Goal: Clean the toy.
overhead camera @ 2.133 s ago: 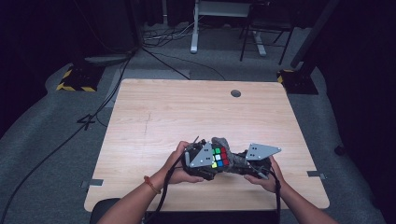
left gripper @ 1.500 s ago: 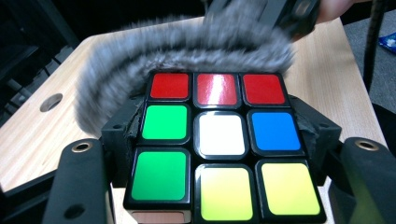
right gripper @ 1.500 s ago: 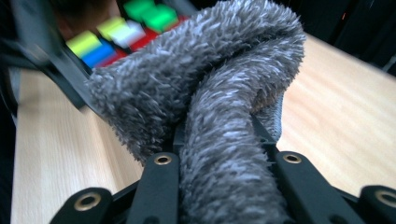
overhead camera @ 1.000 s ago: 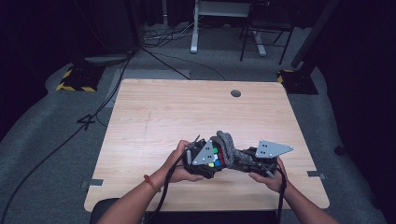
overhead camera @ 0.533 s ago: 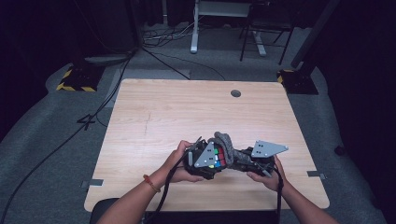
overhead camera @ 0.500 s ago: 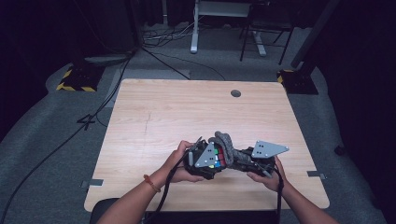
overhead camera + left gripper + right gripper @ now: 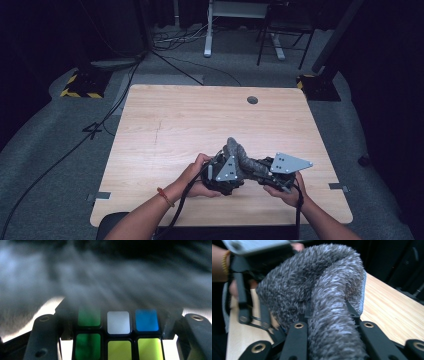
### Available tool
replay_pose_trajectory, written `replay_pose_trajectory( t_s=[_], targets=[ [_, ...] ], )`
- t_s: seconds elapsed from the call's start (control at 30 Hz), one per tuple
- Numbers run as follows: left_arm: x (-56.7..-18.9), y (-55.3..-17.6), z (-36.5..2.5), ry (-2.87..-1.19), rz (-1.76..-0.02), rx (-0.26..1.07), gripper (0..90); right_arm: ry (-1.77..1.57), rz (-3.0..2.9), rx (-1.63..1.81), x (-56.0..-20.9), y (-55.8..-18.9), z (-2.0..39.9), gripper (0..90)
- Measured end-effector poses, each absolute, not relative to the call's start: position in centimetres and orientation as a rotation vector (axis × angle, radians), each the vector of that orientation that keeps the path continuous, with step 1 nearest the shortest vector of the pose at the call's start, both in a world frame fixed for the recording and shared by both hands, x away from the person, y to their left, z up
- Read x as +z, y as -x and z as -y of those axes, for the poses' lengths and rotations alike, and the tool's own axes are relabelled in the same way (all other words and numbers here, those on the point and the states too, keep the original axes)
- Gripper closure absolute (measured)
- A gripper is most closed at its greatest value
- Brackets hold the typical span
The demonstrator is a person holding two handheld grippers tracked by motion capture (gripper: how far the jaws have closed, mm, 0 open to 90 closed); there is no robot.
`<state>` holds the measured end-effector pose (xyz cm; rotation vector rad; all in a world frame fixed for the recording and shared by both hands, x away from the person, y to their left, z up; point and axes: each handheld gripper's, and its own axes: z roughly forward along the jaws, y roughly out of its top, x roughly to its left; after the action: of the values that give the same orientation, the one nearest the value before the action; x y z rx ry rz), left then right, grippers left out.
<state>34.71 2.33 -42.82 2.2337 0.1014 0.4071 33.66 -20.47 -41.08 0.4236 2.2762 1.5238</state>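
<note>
- Two grippers are met low on the wooden table (image 7: pixel 175 125), toward six o'clock;
- a puzzle cube (image 7: pixel 118 336) is clamped in the left gripper (image 7: pixel 117 340);
- a grey fuzzy cloth (image 7: pixel 322 305) is pinched by the right gripper (image 7: pixel 333 340), draped over the cube at twelve o'clock.

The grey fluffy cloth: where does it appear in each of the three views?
High view: the grey fluffy cloth lies low of centre, between the two grippers.
Left gripper view: it spreads blurred across the upper part, above the puzzle cube.
Right gripper view: it bulks at centre, pinched between the black jaws.
Shared landmark: the wooden table.
</note>
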Motion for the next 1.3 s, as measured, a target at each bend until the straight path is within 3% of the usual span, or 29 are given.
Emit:
replay_pose_trajectory(
  t_s=[0.2,0.43,0.7,1.1,1.3],
  targets=[
    [-41.3,-35.0,-3.8,-2.143,-0.123,0.416,33.5,-0.547,-2.336,1.488,-42.7,-35.3,22.1,72.0],
    [-40.2,-34.3,-4.4,-2.082,-0.092,0.427,33.4,-0.55,-2.481,1.363,-45.0,-36.3,20.8,72.0],
    [-40.6,-34.4,-4.5,-2.013,-0.119,0.386,33.1,-0.543,-2.515,1.541,-44.9,-36.0,20.8,72.5],
    [-41.2,-35.2,-4.5,-2.08,-0.159,0.375,32.3,-0.536,-2.41,1.664,-43.7,-35.9,22.3,73.0],
    [-41.8,-34.9,-3.6,-2.164,-0.146,0.431,32.9,-0.478,-2.369,1.639,-42.6,-35.2,22.3,72.9]
  ],
)
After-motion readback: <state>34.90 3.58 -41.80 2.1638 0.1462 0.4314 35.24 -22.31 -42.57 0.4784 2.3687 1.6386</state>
